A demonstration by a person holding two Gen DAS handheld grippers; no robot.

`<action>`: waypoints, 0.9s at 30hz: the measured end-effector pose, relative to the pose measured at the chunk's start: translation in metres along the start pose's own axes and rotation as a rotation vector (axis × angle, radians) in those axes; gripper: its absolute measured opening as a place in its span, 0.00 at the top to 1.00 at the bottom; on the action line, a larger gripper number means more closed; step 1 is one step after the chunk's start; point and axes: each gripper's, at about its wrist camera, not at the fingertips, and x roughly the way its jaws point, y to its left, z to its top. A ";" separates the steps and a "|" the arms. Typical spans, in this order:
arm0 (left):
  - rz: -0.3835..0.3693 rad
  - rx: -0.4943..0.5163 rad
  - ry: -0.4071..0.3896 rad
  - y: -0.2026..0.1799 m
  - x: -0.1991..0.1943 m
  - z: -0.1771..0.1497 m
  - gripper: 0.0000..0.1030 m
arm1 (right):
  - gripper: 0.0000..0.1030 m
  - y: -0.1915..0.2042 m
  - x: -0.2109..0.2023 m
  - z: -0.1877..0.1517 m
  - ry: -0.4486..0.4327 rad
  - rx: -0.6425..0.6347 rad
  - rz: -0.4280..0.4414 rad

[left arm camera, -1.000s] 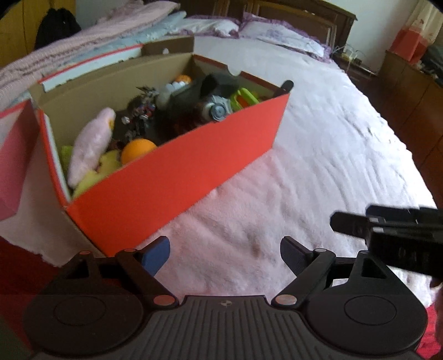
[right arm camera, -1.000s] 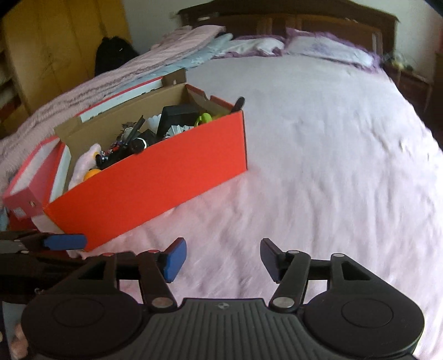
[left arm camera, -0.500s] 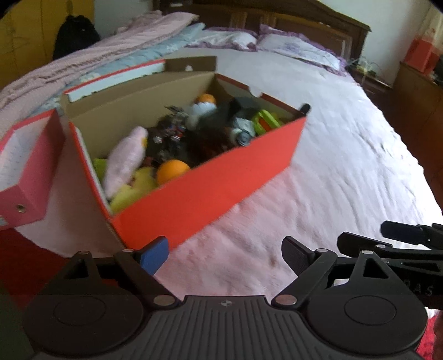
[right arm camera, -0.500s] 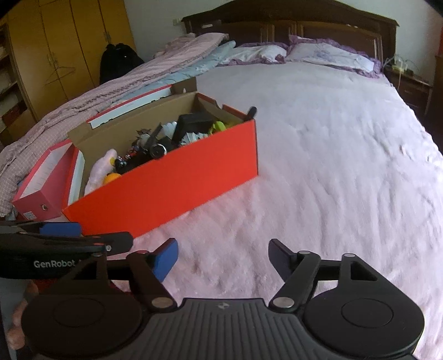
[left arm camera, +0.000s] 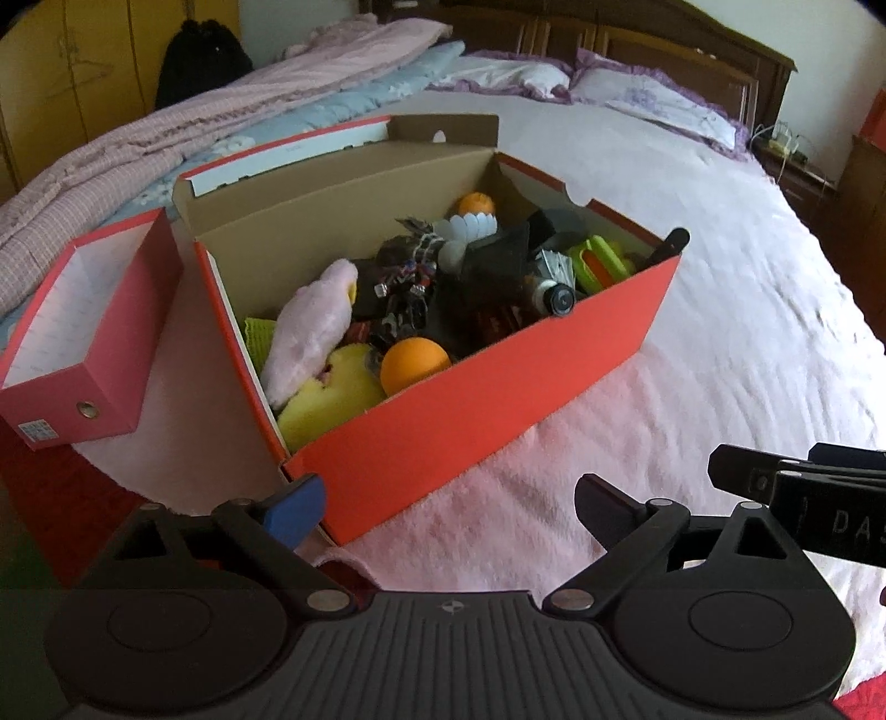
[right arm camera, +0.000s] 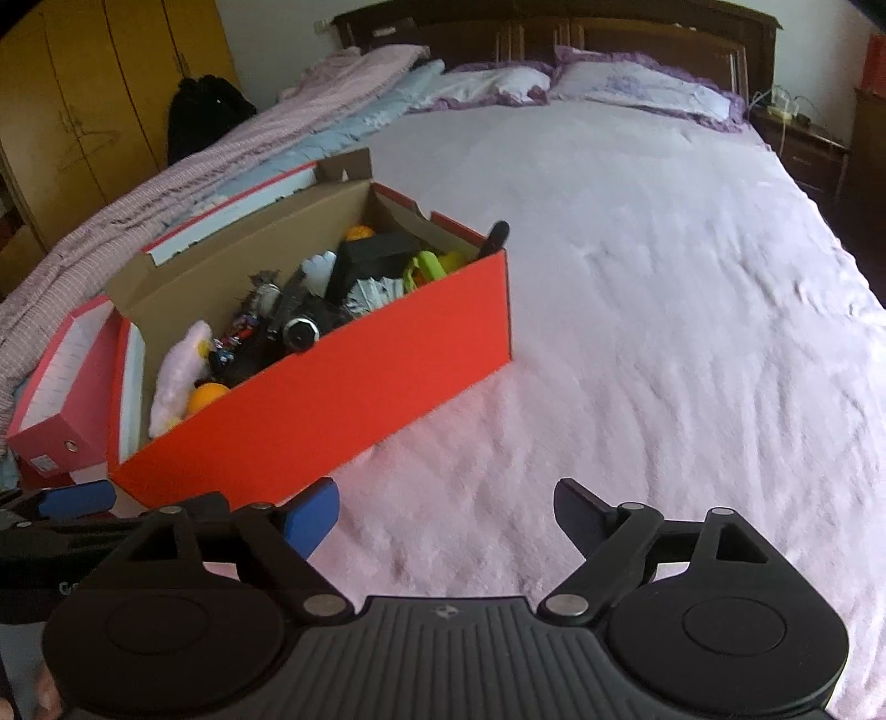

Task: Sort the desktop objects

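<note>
Orange-red cardboard marks the shoe box (left arm camera: pixel 498 382) I am working around; it sits on the pale pink bedspread (right arm camera: pixel 664 277), its lid flap folded back on the far side, and it is crowded with the desktop objects. At the near end lie a pink plush toy (left arm camera: pixel 313 332), a yellow foam piece (left arm camera: pixel 332 399) and an orange ball (left arm camera: pixel 412 365) touching one another. A second orange ball (left arm camera: pixel 476 204) sits at the far end beside a white shuttlecock (left arm camera: pixel 470 230). Between them is a dark tangle I cannot sort into separate items, with a small round lens (left arm camera: pixel 559 296) facing up near the long wall. A green and orange toy (left arm camera: pixel 601 263) rests in the far right corner, and a black handle (left arm camera: pixel 673 243) pokes over the rim there.

My left gripper (left arm camera: pixel 448 501) hovers just short of the box's near corner, jaws spread wide with nothing between them; they have just been opening. My right gripper (right arm camera: pixel 446 509) is over bare bedspread beside the long wall, likewise released and empty, its jaws having just been opening too.

Just left of the box stands a pink file box (left arm camera: pixel 83 343), open side up. Beyond are purple-edged pillows (right arm camera: pixel 637 83), a dark wooden headboard (right arm camera: pixel 609 33), a folded quilt (right arm camera: pixel 166 194) along the left, a black backpack (right arm camera: pixel 205 113) and a yellow wardrobe (right arm camera: pixel 83 83).
</note>
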 end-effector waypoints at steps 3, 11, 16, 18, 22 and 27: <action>0.006 0.009 0.011 -0.001 0.003 -0.001 0.06 | 0.16 -0.002 0.004 -0.002 0.017 0.006 -0.004; 0.010 0.010 0.033 -0.001 0.008 -0.004 0.06 | 0.16 -0.002 0.011 -0.005 0.042 0.008 -0.005; 0.008 0.011 0.042 0.000 0.011 -0.004 0.06 | 0.16 -0.003 0.014 -0.005 0.051 0.012 -0.005; 0.007 0.011 0.043 0.000 0.011 -0.004 0.06 | 0.16 -0.003 0.014 -0.005 0.051 0.013 -0.005; 0.007 0.011 0.043 -0.001 0.011 -0.004 0.06 | 0.16 -0.003 0.014 -0.005 0.051 0.014 -0.004; 0.009 0.010 0.044 -0.001 0.010 -0.005 0.06 | 0.16 -0.003 0.013 -0.005 0.052 0.014 -0.004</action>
